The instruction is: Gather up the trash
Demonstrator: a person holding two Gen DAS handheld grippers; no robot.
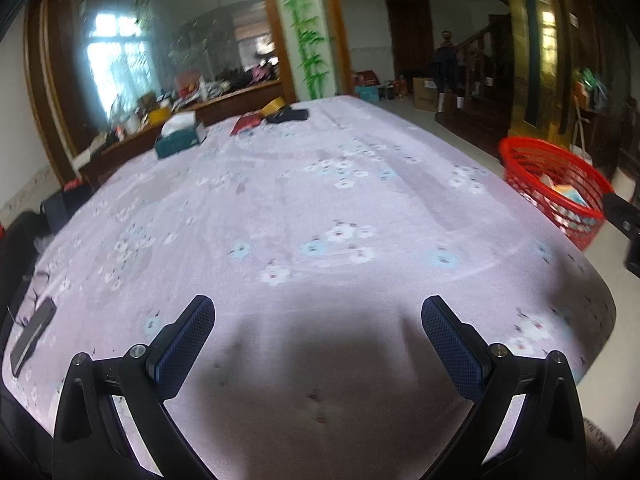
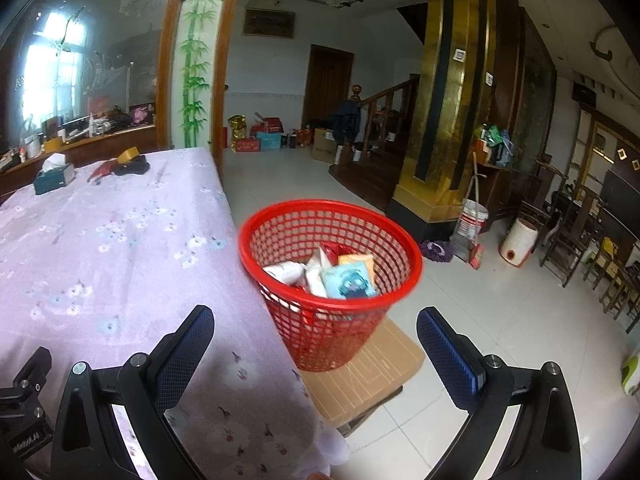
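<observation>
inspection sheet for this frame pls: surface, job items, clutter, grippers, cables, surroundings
Surface: table with floral lilac cloth, near part bare.
Job's things: red mesh basket on a cardboard sheet on the floor beside the table; packets and wrappers inside.
Clutter: tissue box, red packet, tape roll, black item at the far end; dark flat device at the left edge.
Grippers: left hand-held gripper open, empty, over the table; right hand-held gripper open, empty, facing the basket.
Cables: nothing seen.
Surroundings: tiled floor, staircase, boxes by the wall.
</observation>
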